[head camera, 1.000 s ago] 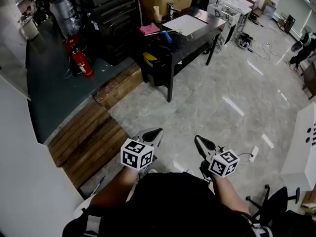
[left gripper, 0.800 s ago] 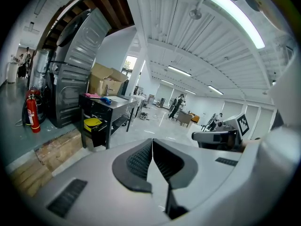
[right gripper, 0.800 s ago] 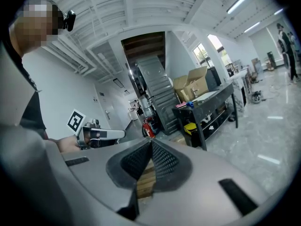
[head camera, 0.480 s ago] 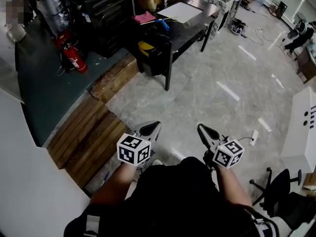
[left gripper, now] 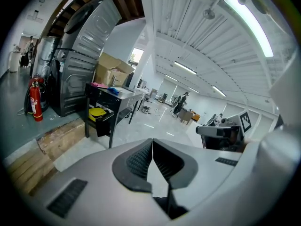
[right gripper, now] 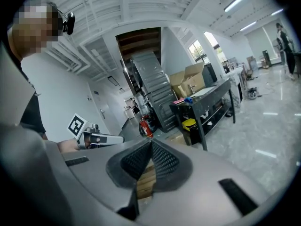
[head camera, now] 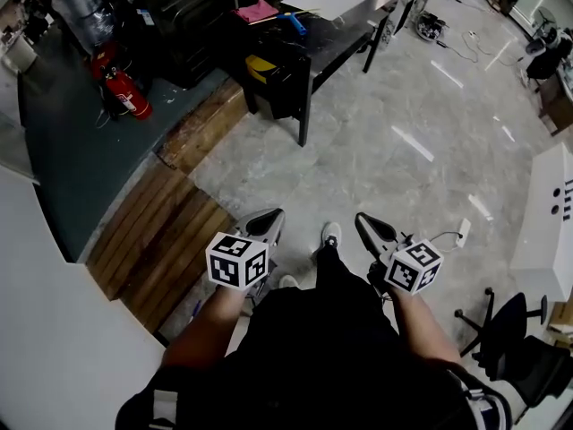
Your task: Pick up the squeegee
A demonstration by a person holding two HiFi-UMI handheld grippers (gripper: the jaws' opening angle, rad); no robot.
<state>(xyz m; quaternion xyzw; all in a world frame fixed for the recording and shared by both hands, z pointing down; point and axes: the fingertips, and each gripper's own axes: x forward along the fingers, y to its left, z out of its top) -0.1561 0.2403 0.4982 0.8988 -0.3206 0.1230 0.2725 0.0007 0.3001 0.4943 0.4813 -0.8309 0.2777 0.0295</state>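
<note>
The room reads evenly bright to me, lit by long ceiling strips (left gripper: 247,23) high above the black table (head camera: 333,47). To the right of the table their reflections streak white across the glossy floor (head camera: 358,173); beneath the table lies deep shadow. Both gripper views bend hard at the edges, with black corners, and their near foreground is soft.
</note>
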